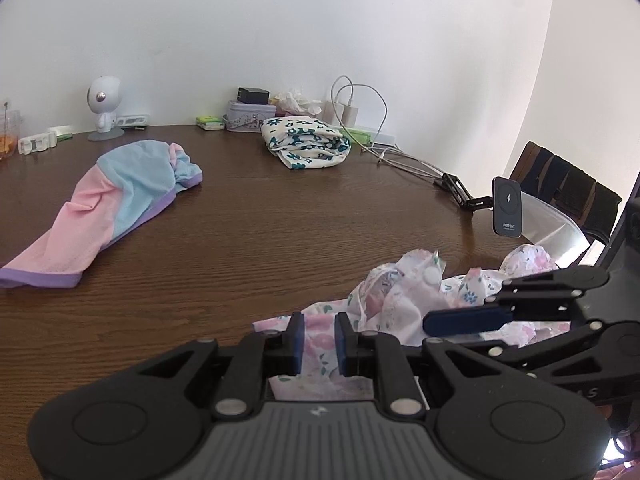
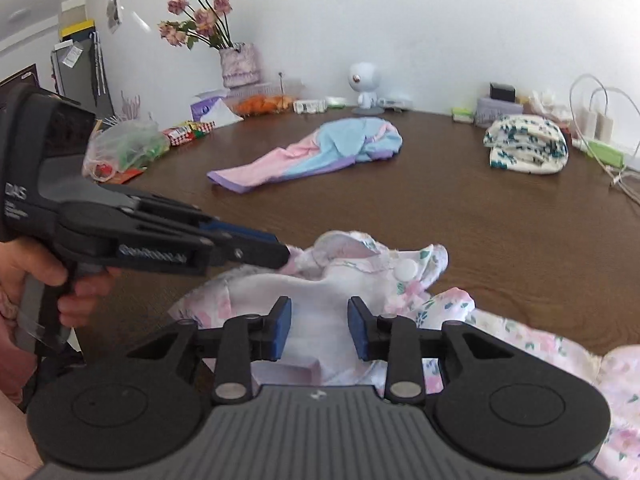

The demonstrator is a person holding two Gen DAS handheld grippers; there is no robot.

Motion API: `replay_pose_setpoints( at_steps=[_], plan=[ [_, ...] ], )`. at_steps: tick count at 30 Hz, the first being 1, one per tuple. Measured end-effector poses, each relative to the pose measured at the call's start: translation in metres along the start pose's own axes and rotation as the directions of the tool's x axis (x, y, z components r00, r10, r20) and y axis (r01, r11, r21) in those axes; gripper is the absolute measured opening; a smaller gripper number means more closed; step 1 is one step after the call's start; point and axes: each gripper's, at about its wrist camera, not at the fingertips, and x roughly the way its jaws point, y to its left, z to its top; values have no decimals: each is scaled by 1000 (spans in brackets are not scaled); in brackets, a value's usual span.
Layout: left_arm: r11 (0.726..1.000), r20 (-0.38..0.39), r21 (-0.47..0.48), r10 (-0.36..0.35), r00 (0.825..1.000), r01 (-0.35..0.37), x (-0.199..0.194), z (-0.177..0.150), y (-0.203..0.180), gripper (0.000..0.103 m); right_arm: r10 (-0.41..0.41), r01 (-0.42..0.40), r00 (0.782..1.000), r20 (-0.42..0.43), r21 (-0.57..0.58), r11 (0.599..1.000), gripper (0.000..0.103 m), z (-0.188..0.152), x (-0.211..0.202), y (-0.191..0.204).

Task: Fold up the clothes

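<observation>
A white garment with a pink floral print (image 1: 404, 300) lies crumpled at the near edge of the brown table (image 1: 280, 216); it also shows in the right wrist view (image 2: 360, 276). My left gripper (image 1: 319, 338) is partly open, its blue pads on either side of a fold of the floral cloth. In the right wrist view the left gripper (image 2: 280, 252) reaches in from the left, its tip at the cloth. My right gripper (image 2: 319, 330) is open over the white inside of the garment; it also shows in the left wrist view (image 1: 440, 324).
A pink, blue and purple garment (image 1: 116, 200) lies spread at the left. A folded white garment with teal flowers (image 1: 308, 142) sits at the back. Boxes, a small white robot lamp (image 1: 103, 104), cables (image 1: 400, 156), a phone stand (image 1: 506, 206), a vase (image 2: 240, 64) line the table's edge.
</observation>
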Motion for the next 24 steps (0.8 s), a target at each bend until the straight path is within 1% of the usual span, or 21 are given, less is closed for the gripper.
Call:
replay_pose_setpoints(
  at_steps=[2, 6, 9, 11, 15, 16, 18, 20, 24],
  plan=[
    [1000, 3, 5, 2, 1000, -2, -2, 0, -1, 14, 11, -11, 1000, -2, 39, 999, 32, -7, -1, -5],
    [1000, 1, 23, -19, 1000, 19, -4, -3, -7, 14, 34, -41, 997, 74, 101, 994, 36, -8, -21, -11],
    [998, -10, 60, -34, 999, 35, -3, -8, -17, 14, 7, -22, 989, 144, 104, 994, 36, 1, -33, -14],
    [996, -19, 83, -27, 999, 29, 1, -11, -23, 14, -3, -12, 985, 171, 86, 996, 36, 10, -30, -13],
    [996, -46, 88, -11, 999, 15, 11, -17, -29, 14, -18, 11, 989, 146, 54, 998, 36, 16, -6, -10],
    [996, -50, 86, -7, 999, 12, 12, -19, -29, 14, -31, 24, 992, 121, 55, 998, 36, 15, 1, -10],
    [996, -54, 88, -2, 999, 7, 15, -21, -29, 14, -54, 50, 996, 72, 57, 997, 32, 13, 14, -10],
    [996, -55, 90, 0, 998, 5, 16, -22, -30, 14, -62, 59, 997, 41, 70, 996, 32, 8, 20, -12],
    [997, -56, 81, 0, 998, 5, 16, -22, -29, 14, -57, 54, 998, 33, 86, 995, 32, 0, 21, -15]
  ],
)
